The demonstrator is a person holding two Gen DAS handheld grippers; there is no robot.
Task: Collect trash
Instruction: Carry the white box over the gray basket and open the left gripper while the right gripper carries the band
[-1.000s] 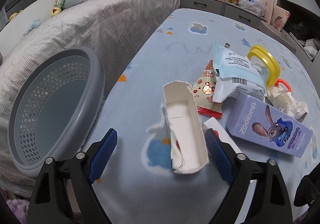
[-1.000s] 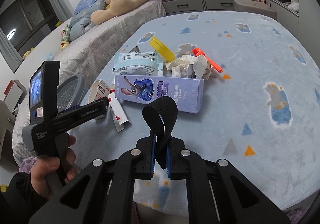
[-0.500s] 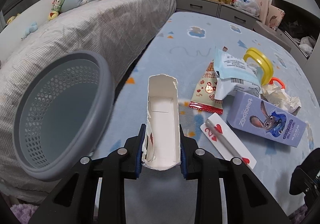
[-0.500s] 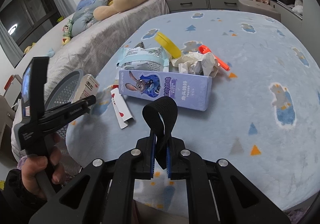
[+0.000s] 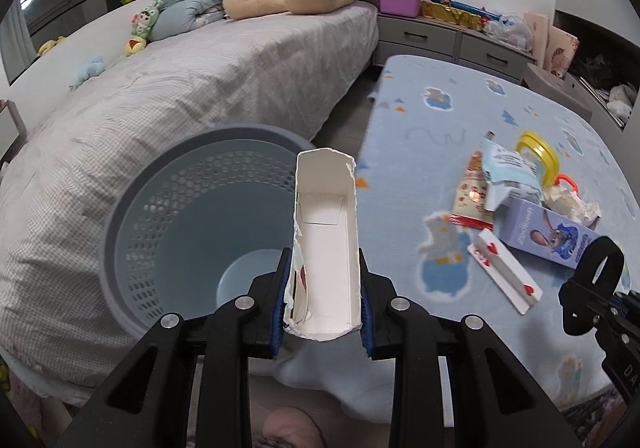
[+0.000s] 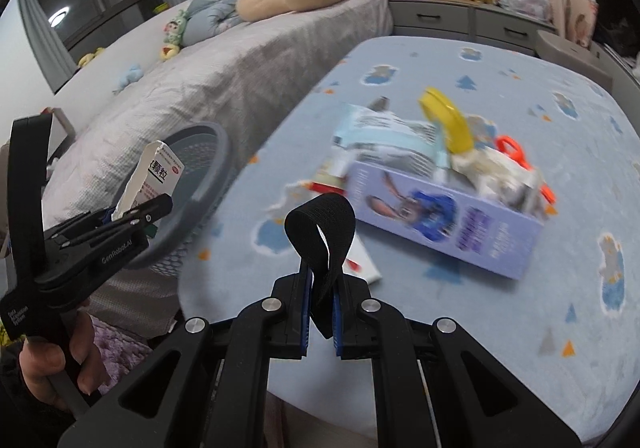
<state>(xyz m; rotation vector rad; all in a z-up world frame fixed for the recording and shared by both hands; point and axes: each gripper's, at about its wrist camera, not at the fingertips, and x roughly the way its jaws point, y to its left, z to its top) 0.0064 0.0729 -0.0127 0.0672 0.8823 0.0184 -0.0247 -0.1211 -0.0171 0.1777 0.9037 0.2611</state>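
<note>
black hand-held gripper (image 5: 322,312), blue pads (image 5: 277,312), silver screws

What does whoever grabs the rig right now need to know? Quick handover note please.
Left claw: shut on a torn white carton, held beside the grey bin, part of it over the rim.
Right claw: shut on a black strap loop, no trash in it.
Bin: at the edge of the blue blanket, looks empty inside.
Done: carton picked up, not yet dropped.
Left: release the carton into the bin, then collect the pile on the blanket: purple box, playing card, snack wrapper, blue packet, yellow lid, crumpled paper.
</note>
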